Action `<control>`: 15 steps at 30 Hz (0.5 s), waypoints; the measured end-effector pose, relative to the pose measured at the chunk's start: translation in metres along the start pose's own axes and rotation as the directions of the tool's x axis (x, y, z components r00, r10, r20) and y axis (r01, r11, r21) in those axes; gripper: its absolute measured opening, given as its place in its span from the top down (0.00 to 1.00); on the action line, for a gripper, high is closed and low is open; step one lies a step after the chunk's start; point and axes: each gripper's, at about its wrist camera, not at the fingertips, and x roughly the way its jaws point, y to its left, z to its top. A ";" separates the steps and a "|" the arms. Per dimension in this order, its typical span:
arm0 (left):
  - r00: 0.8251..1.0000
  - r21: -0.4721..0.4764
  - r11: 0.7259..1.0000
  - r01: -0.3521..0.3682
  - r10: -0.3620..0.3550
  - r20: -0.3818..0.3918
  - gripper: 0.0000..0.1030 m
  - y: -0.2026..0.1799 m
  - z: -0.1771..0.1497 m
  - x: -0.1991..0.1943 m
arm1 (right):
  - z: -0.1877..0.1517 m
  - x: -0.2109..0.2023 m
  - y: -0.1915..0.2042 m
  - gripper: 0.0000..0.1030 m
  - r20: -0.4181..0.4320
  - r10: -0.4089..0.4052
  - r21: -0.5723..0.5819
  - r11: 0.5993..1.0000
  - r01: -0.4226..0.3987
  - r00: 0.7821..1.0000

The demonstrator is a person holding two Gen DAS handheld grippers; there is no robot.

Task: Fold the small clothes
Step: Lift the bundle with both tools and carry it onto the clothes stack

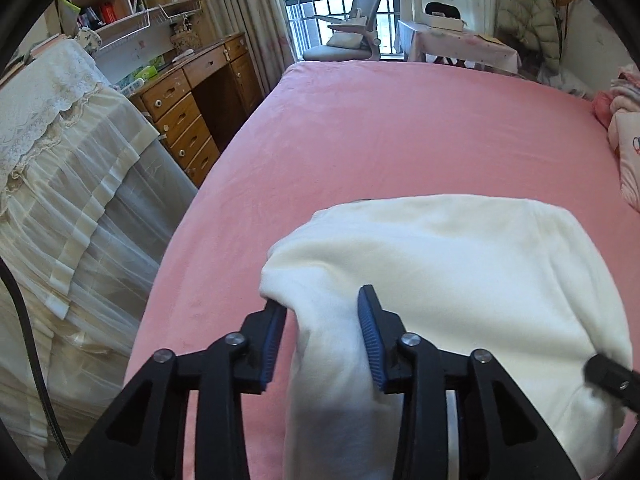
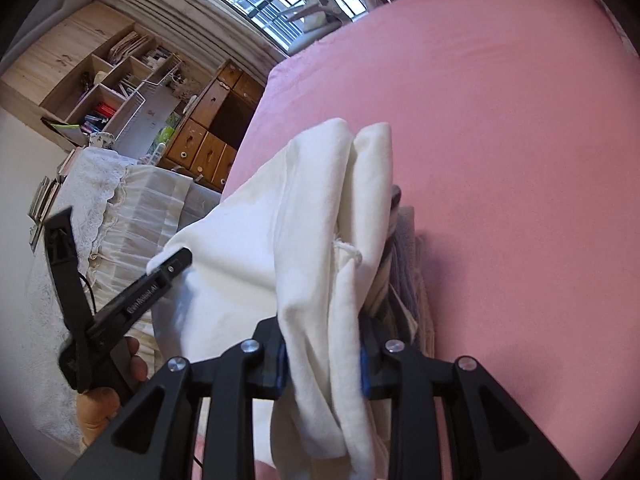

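White fleece garment (image 1: 440, 280), soft and cream-toned, lies folded on the pink plush bedcover (image 1: 400, 128), filling the 4 to 6 o'clock part of the left wrist view. Left gripper (image 1: 322, 312), black with blue ribbed pads, has its fingers spread; a rolled edge of the cloth runs between them, pads not pressing on it. Right gripper (image 2: 322, 354) straddles a bunched fold of the same cloth; its blue pads sit against both sides of the fold, pinching it. Striped grey fabric (image 2: 396, 276) shows under the white layers at 3 o'clock of the fold. In the right wrist view the left gripper appears at 9 o'clock, tip at the cloth's corner, a bare hand (image 2: 108, 392) on its handle. Wooden desk with drawers (image 1: 192, 108) stands at 10 o'clock beside the bed.
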 end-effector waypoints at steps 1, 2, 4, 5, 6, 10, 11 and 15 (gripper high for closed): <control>1.000 -0.011 1.000 -0.010 0.010 0.006 0.40 0.003 -0.001 -0.004 | 0.000 -0.006 0.002 0.68 0.008 -0.005 -0.018 1.000 0.005 1.000; 0.999 -0.033 0.999 -0.043 0.044 0.025 0.16 0.009 -0.004 -0.013 | 0.000 -0.012 0.004 0.65 0.020 -0.017 -0.039 0.999 0.018 1.000; 0.993 -0.061 0.996 -0.065 0.070 0.091 0.09 0.019 -0.006 -0.032 | 0.003 -0.027 0.009 0.58 0.058 -0.038 -0.084 0.996 0.043 0.998; 0.992 -0.071 0.996 -0.049 0.057 0.114 0.09 0.026 -0.006 -0.043 | 0.006 -0.034 0.012 0.55 0.077 -0.039 -0.098 0.994 0.047 0.996; 0.991 -0.082 0.996 -0.033 0.043 0.127 0.09 0.031 -0.007 -0.051 | 0.007 -0.042 0.014 0.55 0.094 -0.036 -0.114 0.992 0.046 0.995; 0.981 -0.122 0.993 0.007 0.017 0.193 0.09 0.049 -0.018 -0.086 | 0.018 -0.069 0.030 0.55 0.178 -0.039 -0.185 0.980 0.073 0.983; 0.977 -0.130 0.991 0.032 -0.003 0.214 0.09 0.052 -0.023 -0.093 | 0.022 -0.072 0.035 0.55 0.192 -0.043 -0.202 0.976 0.082 0.980; 0.965 -0.182 0.968 0.173 -0.130 0.230 0.33 0.054 -0.051 -0.102 | 0.037 -0.061 0.058 0.60 0.201 -0.066 -0.281 0.952 0.122 0.977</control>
